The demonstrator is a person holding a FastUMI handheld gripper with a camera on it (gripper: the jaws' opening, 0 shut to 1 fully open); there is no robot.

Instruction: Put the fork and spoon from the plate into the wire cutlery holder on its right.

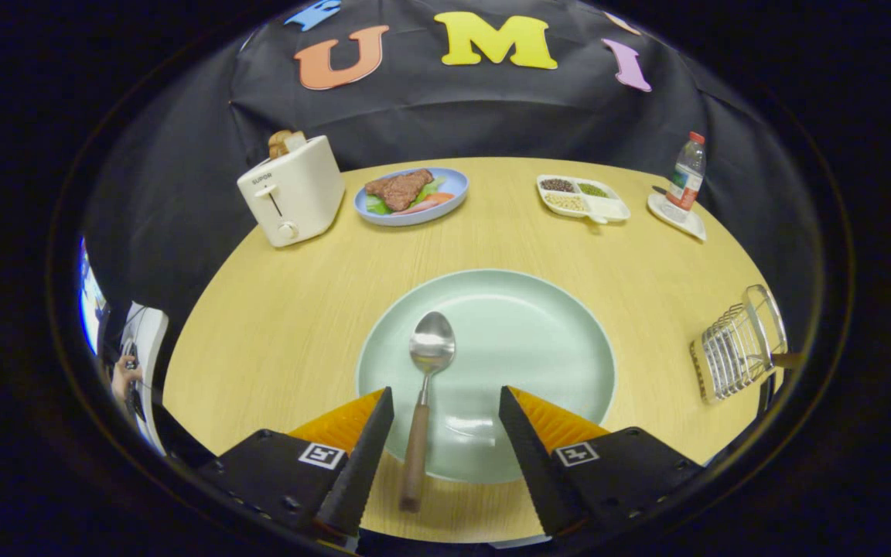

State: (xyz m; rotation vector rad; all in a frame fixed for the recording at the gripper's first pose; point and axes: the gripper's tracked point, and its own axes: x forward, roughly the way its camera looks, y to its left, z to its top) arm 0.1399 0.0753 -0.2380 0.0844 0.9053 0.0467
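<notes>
Round wooden table [275,325], pale top, set against a black cloth wall.

Near centre: green plate [538,340], with one spoon [424,391] on it. Bowl of the spoon lay on the plate's left half; its wooden handle ran back over the near rim onto the table.

Gripper [445,406]: fingers spread wide and apart, holding nothing. The spoon handle lay between them, closer to the left finger and touching neither. Fingertips were over the plate's near part.

Right edge of table: wire holder [735,344], well apart from the plate. A brown handle stuck out of its right side; what it belonged to could not be told.

Far left: white toaster [292,189], bread showing at its top.

Far centre: blue plate [414,197] with meat and vegetables.

Far right: divided white tray [583,197] with beans or grains; beside it, a bottle [687,172], red cap, standing upright on a small white dish [676,216].

Left, beyond the table: a person's hand [125,375].
</notes>
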